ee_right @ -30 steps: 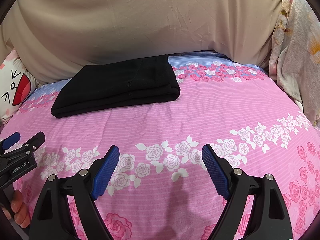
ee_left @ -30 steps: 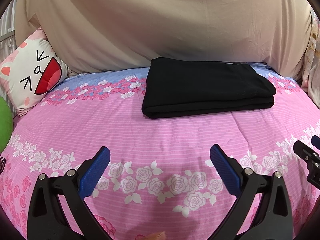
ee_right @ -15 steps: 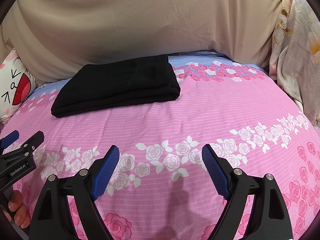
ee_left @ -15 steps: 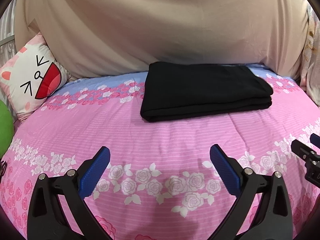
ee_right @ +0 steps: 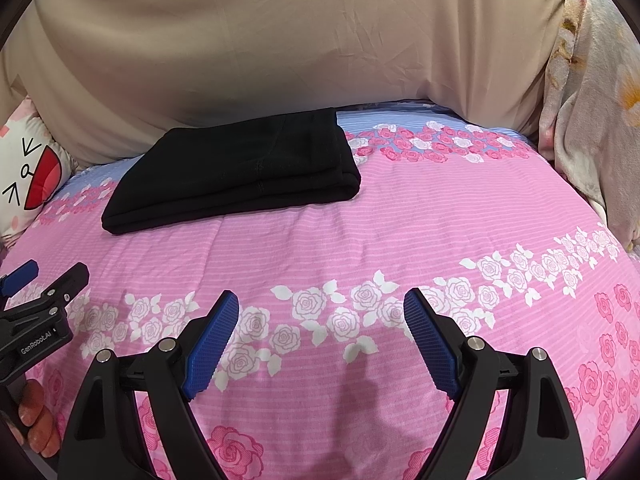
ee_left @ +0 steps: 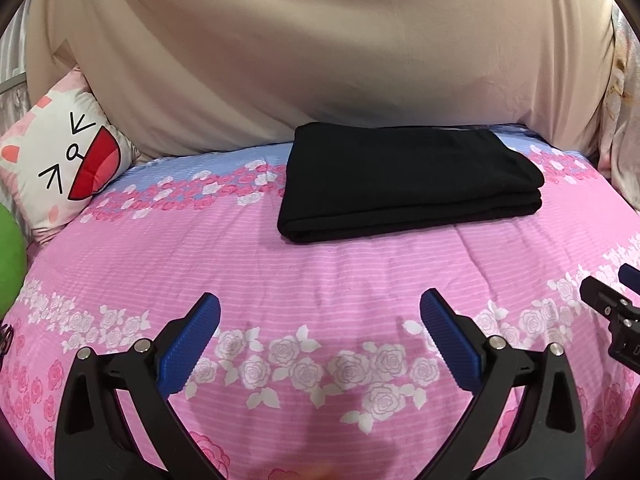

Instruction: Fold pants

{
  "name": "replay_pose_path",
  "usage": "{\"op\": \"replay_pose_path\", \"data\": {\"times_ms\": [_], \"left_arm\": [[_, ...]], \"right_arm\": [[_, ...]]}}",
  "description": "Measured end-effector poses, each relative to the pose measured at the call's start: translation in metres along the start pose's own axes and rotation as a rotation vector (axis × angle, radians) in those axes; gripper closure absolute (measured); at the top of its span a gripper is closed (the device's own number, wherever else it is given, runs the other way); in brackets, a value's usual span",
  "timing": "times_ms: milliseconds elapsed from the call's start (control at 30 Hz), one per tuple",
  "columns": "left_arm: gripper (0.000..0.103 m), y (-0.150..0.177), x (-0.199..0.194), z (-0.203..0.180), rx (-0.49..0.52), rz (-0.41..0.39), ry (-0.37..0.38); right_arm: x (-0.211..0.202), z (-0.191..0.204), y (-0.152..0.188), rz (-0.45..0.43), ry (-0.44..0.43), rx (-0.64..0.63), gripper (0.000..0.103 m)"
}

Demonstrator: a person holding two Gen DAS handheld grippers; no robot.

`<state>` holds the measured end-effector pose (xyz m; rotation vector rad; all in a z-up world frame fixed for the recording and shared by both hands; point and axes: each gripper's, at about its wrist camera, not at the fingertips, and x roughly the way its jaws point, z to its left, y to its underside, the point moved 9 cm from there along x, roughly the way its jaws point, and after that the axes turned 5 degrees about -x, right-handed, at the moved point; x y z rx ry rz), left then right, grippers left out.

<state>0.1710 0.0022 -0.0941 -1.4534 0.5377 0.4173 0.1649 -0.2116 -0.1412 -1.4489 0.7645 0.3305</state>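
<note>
Lying folded on bedspread (ee_left: 360, 264): blk pants (ee_left: 404, 180).

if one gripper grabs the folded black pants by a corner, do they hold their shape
Probably not. The black pants are soft cloth lying in loose stacked layers, so they would likely droop and unfold. Pushed across the pink bedspread, they would probably bunch rather than slide; they cannot roll.

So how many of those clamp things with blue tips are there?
2. Left gripper at bottom of its own view; right gripper beside it, both open above the pink bedspread.
</note>
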Motion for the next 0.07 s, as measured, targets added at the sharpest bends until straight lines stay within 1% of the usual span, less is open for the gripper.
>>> {"op": "replay_pose_path", "data": {"times_ms": [67], "left_arm": [[0.005, 0.0003, 0.001, 0.0006, -0.004, 0.006, -0.001]], "right_arm": [[0.0, -0.0001, 0.0, 0.0, -0.001, -0.001, 0.02]]}}
